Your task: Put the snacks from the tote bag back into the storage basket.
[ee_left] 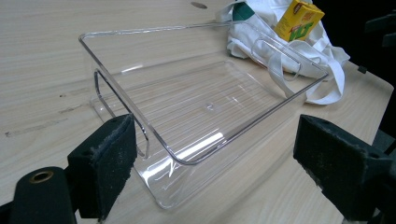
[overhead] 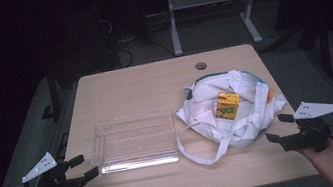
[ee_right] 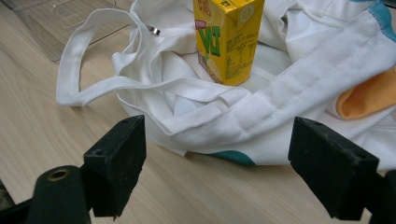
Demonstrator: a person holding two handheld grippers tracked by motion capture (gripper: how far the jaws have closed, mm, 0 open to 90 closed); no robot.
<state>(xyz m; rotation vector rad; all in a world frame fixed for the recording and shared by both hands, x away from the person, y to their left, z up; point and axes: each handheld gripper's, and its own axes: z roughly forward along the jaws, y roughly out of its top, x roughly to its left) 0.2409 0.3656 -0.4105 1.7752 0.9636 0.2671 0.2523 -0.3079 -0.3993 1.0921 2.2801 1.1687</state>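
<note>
Both tongs, left (overhead: 81,167) and right (overhead: 277,128), hover open, angled inward.

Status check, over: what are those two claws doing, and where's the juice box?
Both hand-held grippers open, left and right, holding nothing. Juice box upright on white bag. Clear tray beside bag.

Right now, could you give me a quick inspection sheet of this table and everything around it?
Surface: pale wooden table, round hole near its far edge.
Job's things: clear plastic tray, empty; white cloth bag beside it, with a yellow drink carton upright on top.
Clutter: nothing seen.
Grippers: left gripper open beside the tray; right gripper open beside the bag; neither touches anything.
Cables: one trails from each gripper; more lie on the floor behind.
Surroundings: dark room, white table frame beyond.
</note>
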